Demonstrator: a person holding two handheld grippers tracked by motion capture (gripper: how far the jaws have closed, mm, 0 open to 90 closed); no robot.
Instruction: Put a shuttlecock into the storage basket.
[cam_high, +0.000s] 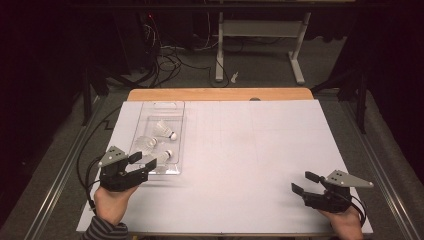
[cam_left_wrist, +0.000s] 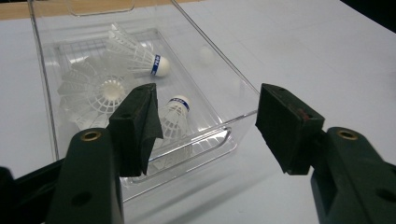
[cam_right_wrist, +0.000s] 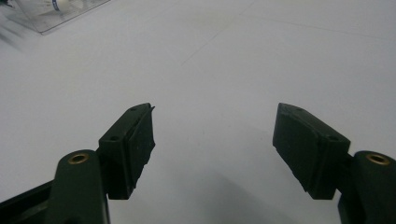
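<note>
Light falls from above onto the white-topped table (cam_high: 240, 150), which glows evenly while the floor and room around it sink into near black. Soft shadows pool under the black fingers (cam_right_wrist: 128, 149). The clear plastic tray (cam_left_wrist: 219, 135) catches mild glare, and the nearest parts look perhaps slightly blurred.

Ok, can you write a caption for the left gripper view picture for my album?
Open left gripper at the near end of a clear plastic bin holding three white shuttlecocks.

Three shuttlecocks (cam_high: 163, 131) lie in a clear tray (cam_high: 175, 107) on the table's (cam_high: 260, 145) left half (near its back edge). The left gripper (cam_high: 143, 161) sits at the tray's near end; the right gripper (cam_high: 305, 182) is well apart, front right.
</note>
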